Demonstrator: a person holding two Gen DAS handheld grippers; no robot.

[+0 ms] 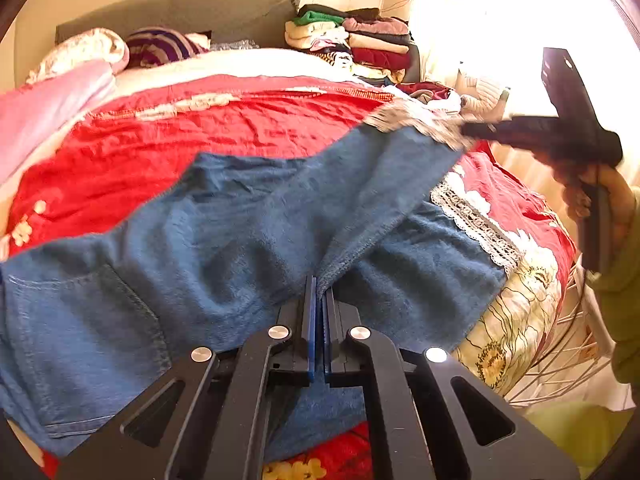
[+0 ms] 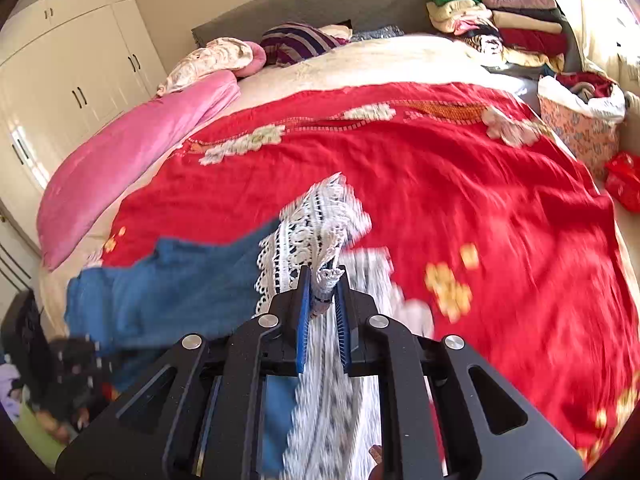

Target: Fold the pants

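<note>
Flanking the pants (image 1: 224, 236), pink quilt (image 2: 132, 160) and clothes stack (image 2: 500, 20).

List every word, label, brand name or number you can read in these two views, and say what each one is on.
None: no readable text shows in either view.
Blue pants: stitching and a pocket only, no tag or brand patch visible.
Red bedspread: flower motifs, no lettering.
Patterned box by the bed: a repeated print, too blurred to tell whether it includes letters.
Stack of folded clothes: no labels visible.
Left gripper and right gripper: no markings visible.
</note>
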